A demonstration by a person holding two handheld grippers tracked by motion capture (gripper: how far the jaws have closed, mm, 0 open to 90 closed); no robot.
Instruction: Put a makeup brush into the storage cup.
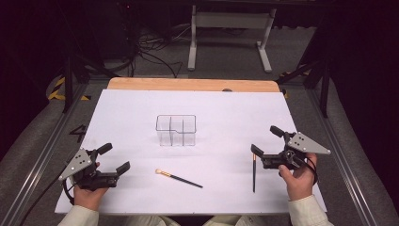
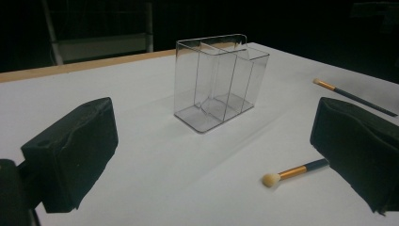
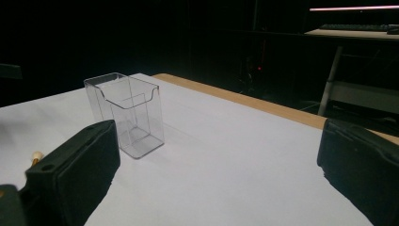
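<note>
Brushes [image 1: 179, 178] and [image 1: 254, 172] lie flat before the clear organizer [image 1: 176, 130], within reach as you hold your left gripper [image 1: 114, 158] and right gripper [image 1: 264, 141] low, jaws spread wide, empty, seemingly ready to load them upright.

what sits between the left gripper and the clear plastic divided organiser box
Nothing: in the high view, bare white table separates the left gripper from the clear plastic divided organiser box.
</note>
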